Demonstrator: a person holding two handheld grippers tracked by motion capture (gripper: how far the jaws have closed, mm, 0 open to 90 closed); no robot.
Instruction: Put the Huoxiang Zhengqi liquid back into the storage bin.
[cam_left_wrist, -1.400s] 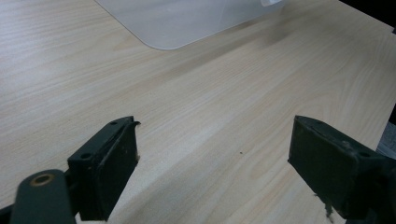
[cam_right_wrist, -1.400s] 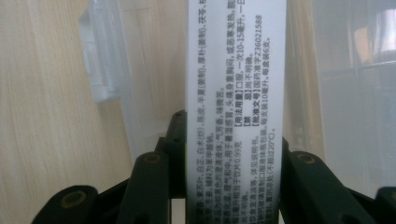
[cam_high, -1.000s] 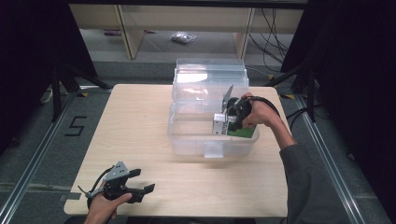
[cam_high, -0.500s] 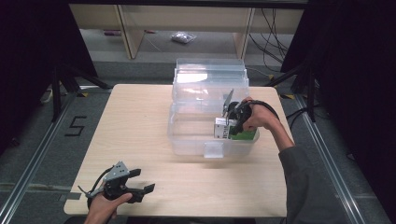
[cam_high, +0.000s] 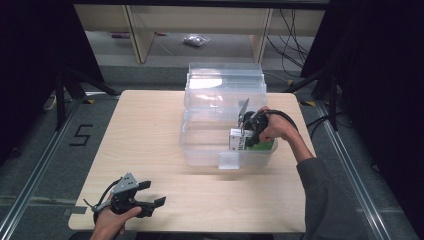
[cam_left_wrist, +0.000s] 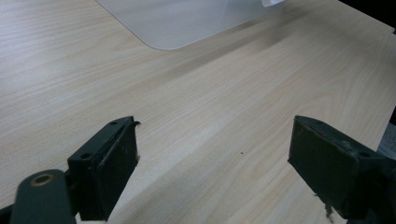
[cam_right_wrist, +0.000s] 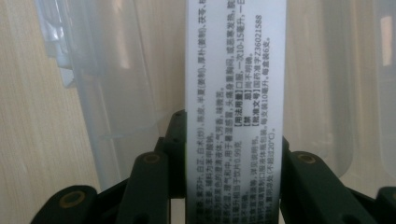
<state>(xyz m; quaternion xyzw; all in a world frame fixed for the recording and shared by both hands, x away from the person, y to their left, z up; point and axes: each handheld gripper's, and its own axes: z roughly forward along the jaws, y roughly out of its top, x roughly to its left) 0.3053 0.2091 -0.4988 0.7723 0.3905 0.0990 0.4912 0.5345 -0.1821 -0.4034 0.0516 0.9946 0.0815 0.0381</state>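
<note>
Seen from above: pale wooden tabletop (cam_high: 150, 135) on a grey floor, dark curtains at both sides, pale shelving beyond the far edge.

Near the middle of the tabletop, slightly toward the right: clear plastic bin (cam_high: 200, 147), open at the top, with its clear lid (cam_high: 225, 82) standing behind it at the far side. A small clear latch tab (cam_high: 228, 160) on the bin's near wall.

Right gripper (cam_high: 246, 135) reaching down into the right part of the bin, held by a hand (cam_high: 275, 127) in a grey sleeve coming from the lower right, a black cable looping over the hand. Jaws clenched on a white box (cam_right_wrist: 233, 93), squeezing it from both sides. Same box (cam_high: 237, 140) inside the bin near the near wall, a green face or object just beside it on the right; not clear which. From the right gripper view: narrow white face of the box printed with rows of small dark text, standing upright between the two black jaws, the bin's clear walls and wood grain behind.

Left gripper (cam_high: 150, 197) at the near left corner of the tabletop, well apart from the bin, held low by a hand (cam_high: 112, 222) at the bottom edge. Jaws spread wide, released, with bare wood between them. From the left gripper view: rounded corner of the bin (cam_left_wrist: 187, 23) at the top.
</note>
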